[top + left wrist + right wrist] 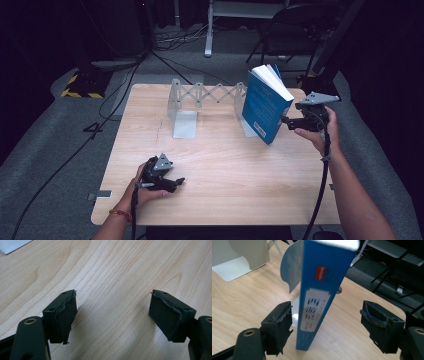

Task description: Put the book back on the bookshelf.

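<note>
A blue book (265, 105) stands tilted at the table's far right, its top leaning left toward the right end plate (290, 270) of a metal expanding book rack (207, 95). My right gripper (286, 120) is open just right of the book. In the right gripper view the blue spine (322, 290) stands between the wide-apart jaws, nearer the left one; neither pad presses it. My left gripper (177, 182) lies open near the table's front left, with bare wood between its fingers (63, 315).
The rack's left end plate (184, 122) stands on the wooden table (225, 170) at the back middle. Cables (120, 85) run over the grey floor to the left. A folding chair (295, 30) and a white stand (210, 30) are behind the table.
</note>
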